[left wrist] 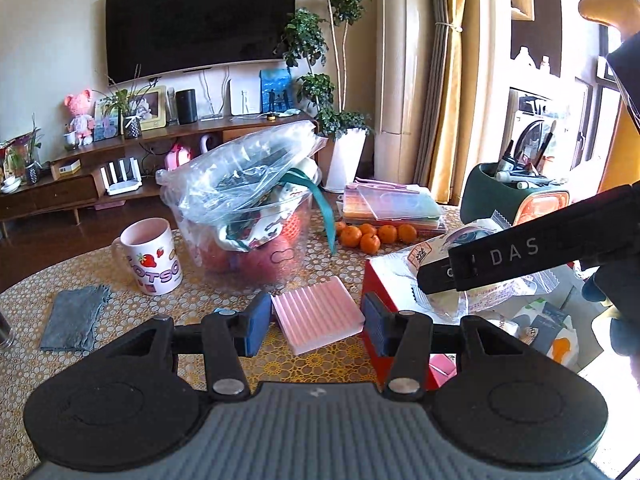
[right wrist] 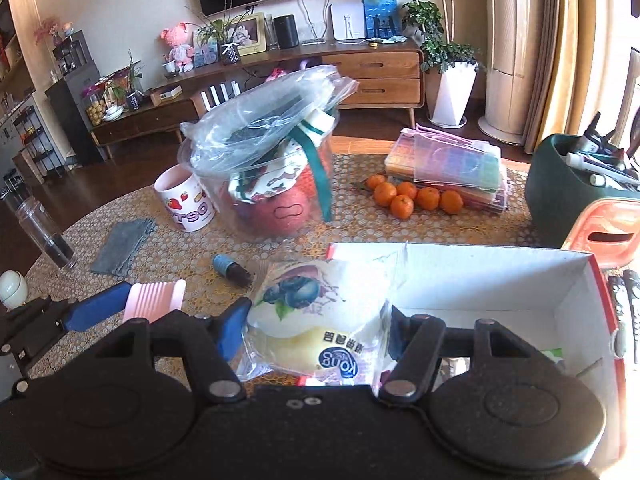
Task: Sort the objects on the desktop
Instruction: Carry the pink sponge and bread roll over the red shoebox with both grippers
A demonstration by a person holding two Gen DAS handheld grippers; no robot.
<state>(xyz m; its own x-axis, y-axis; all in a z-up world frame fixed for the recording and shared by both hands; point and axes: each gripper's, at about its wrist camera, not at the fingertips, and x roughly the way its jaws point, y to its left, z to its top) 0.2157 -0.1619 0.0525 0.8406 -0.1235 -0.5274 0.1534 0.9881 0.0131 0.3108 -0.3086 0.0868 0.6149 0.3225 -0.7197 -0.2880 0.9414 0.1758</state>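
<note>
My left gripper (left wrist: 316, 326) is open around a pink ribbed pad (left wrist: 318, 314) lying on the table, one blue pad on each side, not clearly pressing it. The pad also shows in the right wrist view (right wrist: 154, 296). My right gripper (right wrist: 316, 330) is shut on a clear-wrapped blueberry bread packet (right wrist: 308, 320) and holds it over the left edge of a red-and-white cardboard box (right wrist: 480, 276). In the left wrist view the right gripper (left wrist: 432, 276) holds the packet (left wrist: 452, 300) over the box (left wrist: 384, 276).
A strawberry mug (left wrist: 154, 256), a grey cloth (left wrist: 76, 316), a clear tub with a plastic bag (left wrist: 256, 216), tangerines (left wrist: 374, 236), a stack of plastic cases (left wrist: 392, 204), a green pen holder (right wrist: 576, 196), a small blue bottle (right wrist: 230, 270) and a clear tumbler (right wrist: 44, 232) stand on the patterned table.
</note>
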